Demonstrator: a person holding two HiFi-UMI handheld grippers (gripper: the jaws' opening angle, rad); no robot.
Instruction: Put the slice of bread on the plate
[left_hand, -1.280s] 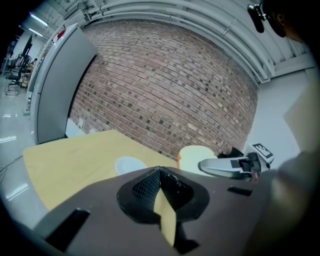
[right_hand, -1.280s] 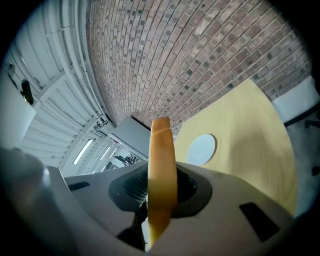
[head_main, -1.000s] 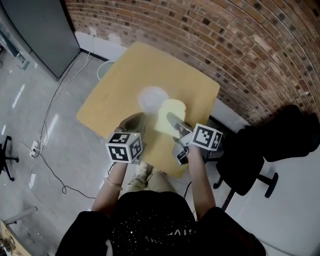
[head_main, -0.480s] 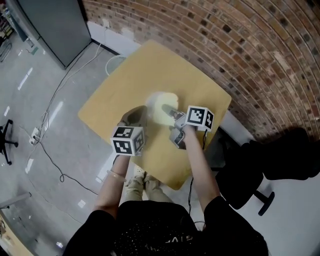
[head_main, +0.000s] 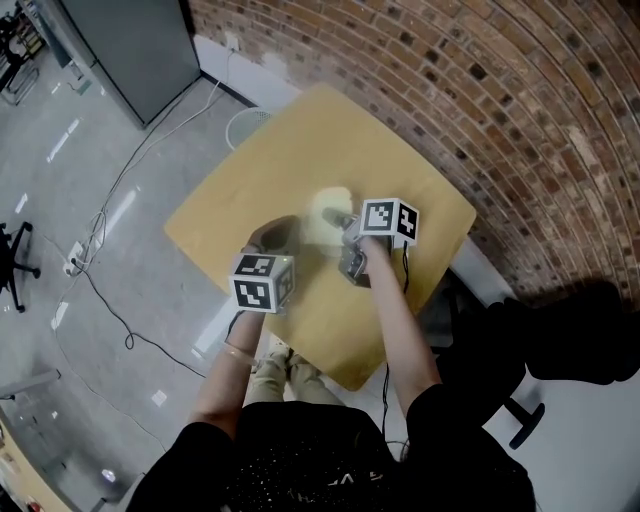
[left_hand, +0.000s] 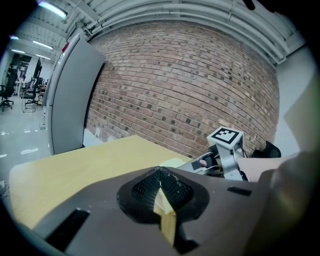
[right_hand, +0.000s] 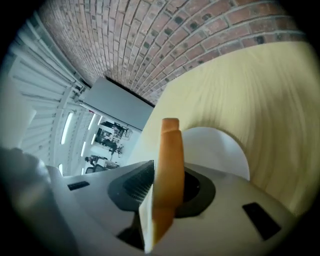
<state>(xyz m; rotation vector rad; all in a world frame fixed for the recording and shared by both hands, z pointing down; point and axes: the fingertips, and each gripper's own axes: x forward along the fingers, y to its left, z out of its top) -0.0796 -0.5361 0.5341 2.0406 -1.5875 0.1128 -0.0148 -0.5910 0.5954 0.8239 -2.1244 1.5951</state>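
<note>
A pale slice of bread (head_main: 326, 213) with a brown crust hangs over the middle of the wooden table (head_main: 330, 130). My right gripper (head_main: 340, 220) is shut on it. In the right gripper view the bread (right_hand: 167, 165) stands edge-on between the jaws, and the white plate (right_hand: 220, 150) lies just beyond and below it. The bread covers most of the plate in the head view. My left gripper (head_main: 280, 232) hovers to the left of the bread, apart from it. Its pads (left_hand: 160, 180) meet and hold nothing. From the left gripper view the bread (left_hand: 172, 162) shows low over the table.
A brick wall (head_main: 480, 90) runs behind the table. A black office chair (head_main: 540, 340) stands at the right. A grey cabinet (head_main: 130, 50) and floor cables (head_main: 100, 290) are at the left. A round white object (head_main: 245, 125) sits on the floor by the table's far-left corner.
Both grippers have moved forward and down over the table. The bread went with the right gripper from beside the plate to over it.
</note>
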